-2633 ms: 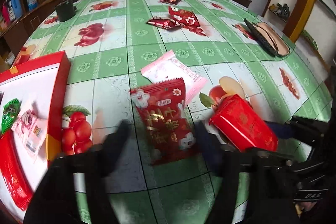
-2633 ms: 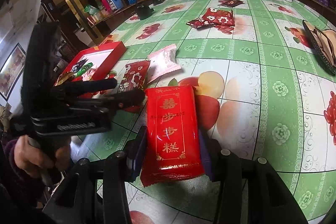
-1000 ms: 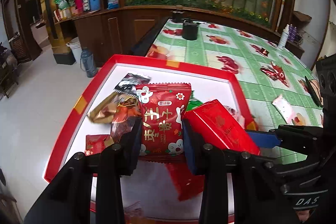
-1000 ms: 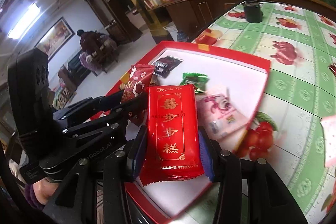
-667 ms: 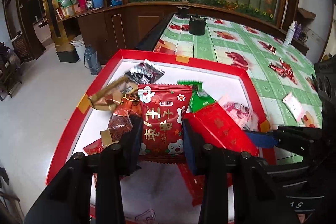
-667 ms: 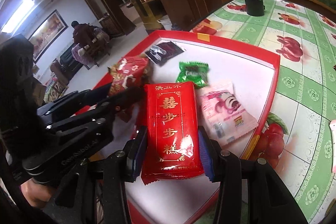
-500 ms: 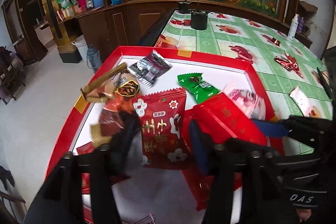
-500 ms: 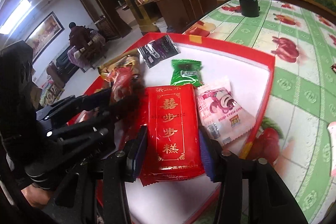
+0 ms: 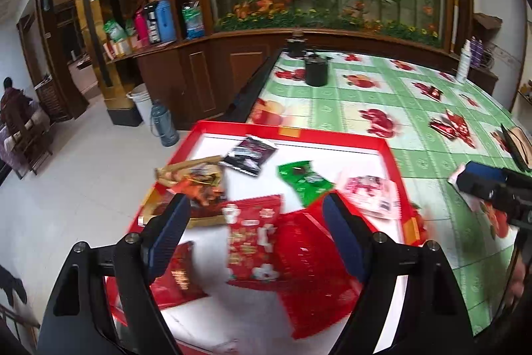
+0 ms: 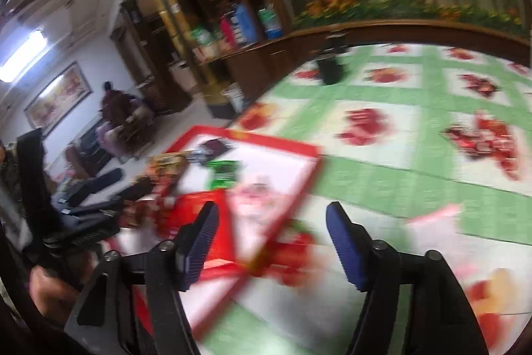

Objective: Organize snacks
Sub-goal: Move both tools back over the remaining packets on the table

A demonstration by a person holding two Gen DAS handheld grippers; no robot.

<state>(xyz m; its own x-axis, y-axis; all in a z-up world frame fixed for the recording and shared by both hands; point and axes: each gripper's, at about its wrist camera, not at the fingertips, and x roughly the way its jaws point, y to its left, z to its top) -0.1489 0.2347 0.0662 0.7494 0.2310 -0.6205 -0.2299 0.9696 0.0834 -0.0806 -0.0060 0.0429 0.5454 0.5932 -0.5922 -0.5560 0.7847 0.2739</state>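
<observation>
A red tray [image 9: 289, 130] with a white floor sits at the table's left end and holds several snack packets. My left gripper [image 9: 256, 222] hovers over it, its jaws opening with no pad touching anything. Under it lie a flowered red packet [image 9: 252, 238] and a large red packet [image 9: 312, 262]. A green packet [image 9: 304, 180], a pink packet [image 9: 369, 192] and a black packet [image 9: 249, 152] lie farther in. My right gripper [image 10: 271, 222] is over the tray's right rim [image 10: 279, 145], jaws opening and empty. The right wrist view is blurred.
On the green fruit-print tablecloth [image 9: 352, 112] lie red wrappers [image 9: 449, 125], a pink packet [image 10: 435, 215] and a dark dish [image 9: 517, 145]. A black cup [image 9: 316, 74] and a white bottle [image 9: 464, 65] stand at the far side. Beyond the tray's left side is open floor.
Both grippers opened and let go of their red packets, which now lie in the tray. The right gripper swung right, away from the tray's middle toward the table.
</observation>
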